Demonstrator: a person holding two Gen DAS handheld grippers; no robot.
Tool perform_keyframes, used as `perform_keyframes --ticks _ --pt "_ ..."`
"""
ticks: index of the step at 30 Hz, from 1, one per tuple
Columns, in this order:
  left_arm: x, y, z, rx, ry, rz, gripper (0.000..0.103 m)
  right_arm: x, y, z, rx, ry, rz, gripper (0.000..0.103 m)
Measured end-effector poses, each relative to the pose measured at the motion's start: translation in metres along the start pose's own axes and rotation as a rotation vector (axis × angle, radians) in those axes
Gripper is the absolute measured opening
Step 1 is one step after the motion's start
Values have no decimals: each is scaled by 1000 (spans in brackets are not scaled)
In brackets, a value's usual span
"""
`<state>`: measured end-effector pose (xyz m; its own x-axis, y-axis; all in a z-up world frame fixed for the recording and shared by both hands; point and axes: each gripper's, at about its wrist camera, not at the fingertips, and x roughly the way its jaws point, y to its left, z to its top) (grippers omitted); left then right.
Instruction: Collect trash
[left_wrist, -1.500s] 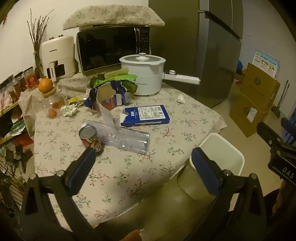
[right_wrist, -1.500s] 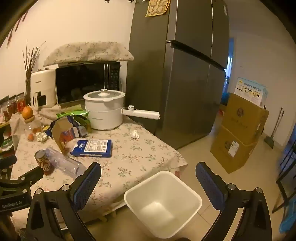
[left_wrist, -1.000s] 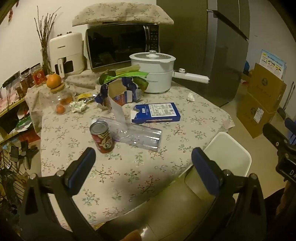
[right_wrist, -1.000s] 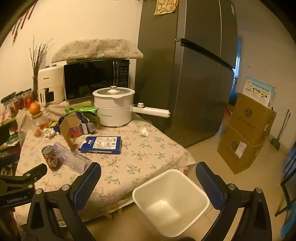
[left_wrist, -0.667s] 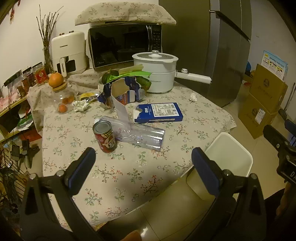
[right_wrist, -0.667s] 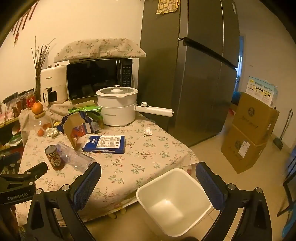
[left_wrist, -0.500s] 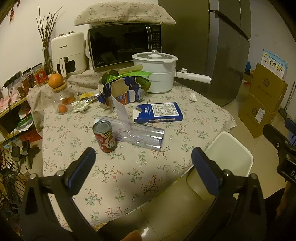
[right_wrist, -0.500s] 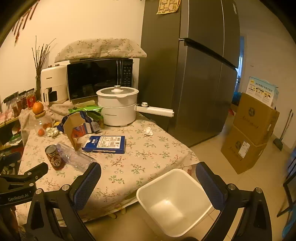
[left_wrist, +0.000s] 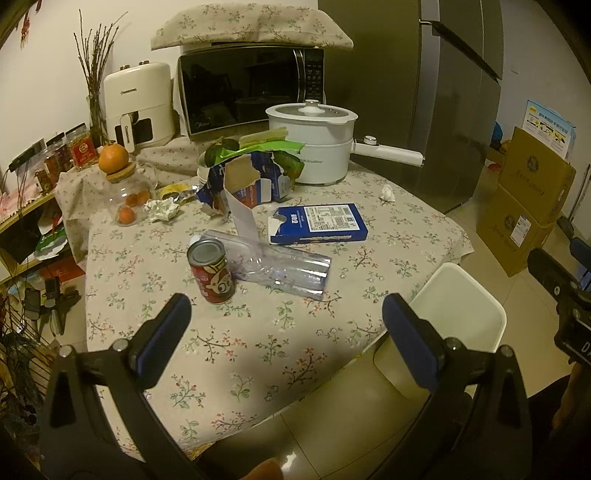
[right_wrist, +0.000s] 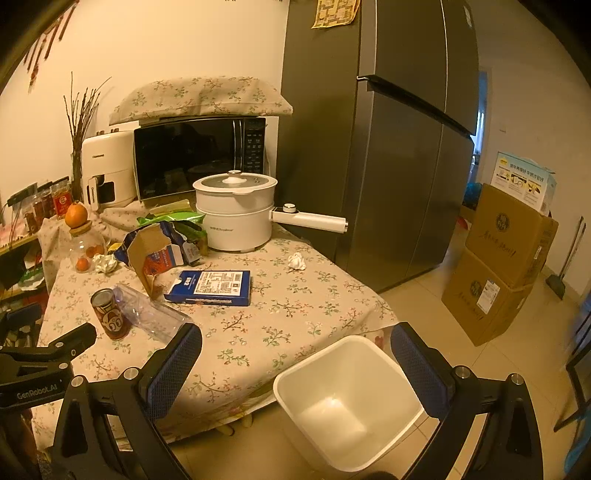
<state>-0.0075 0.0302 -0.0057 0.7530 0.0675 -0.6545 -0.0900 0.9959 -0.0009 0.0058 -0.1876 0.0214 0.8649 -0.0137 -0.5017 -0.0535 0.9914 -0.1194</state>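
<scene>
both tools (left_wrist: 286, 321) (right_wrist: 295, 349) gape, holding nothing, above table (left_wrist: 229, 354).

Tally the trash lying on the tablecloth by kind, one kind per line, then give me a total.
Cans: 1, the red can
Clear plastic bottles: 1, the bottle on its side
Cardboard boxes: 2, the flat blue box and the torn box
Crumpled paper wads: 2, wad by the jar and wad by the pot
Total: 6

Left claw (left_wrist: 286, 319) and right claw (right_wrist: 295, 349) — both spread wide, empty, side by side.
</scene>
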Motion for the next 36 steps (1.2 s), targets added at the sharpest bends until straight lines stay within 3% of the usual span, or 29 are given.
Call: perform_keyframes --ticks 36 --pt "2 -4 -1 8 -4 -2 103 0 0 -2 -5 4 -2 103"
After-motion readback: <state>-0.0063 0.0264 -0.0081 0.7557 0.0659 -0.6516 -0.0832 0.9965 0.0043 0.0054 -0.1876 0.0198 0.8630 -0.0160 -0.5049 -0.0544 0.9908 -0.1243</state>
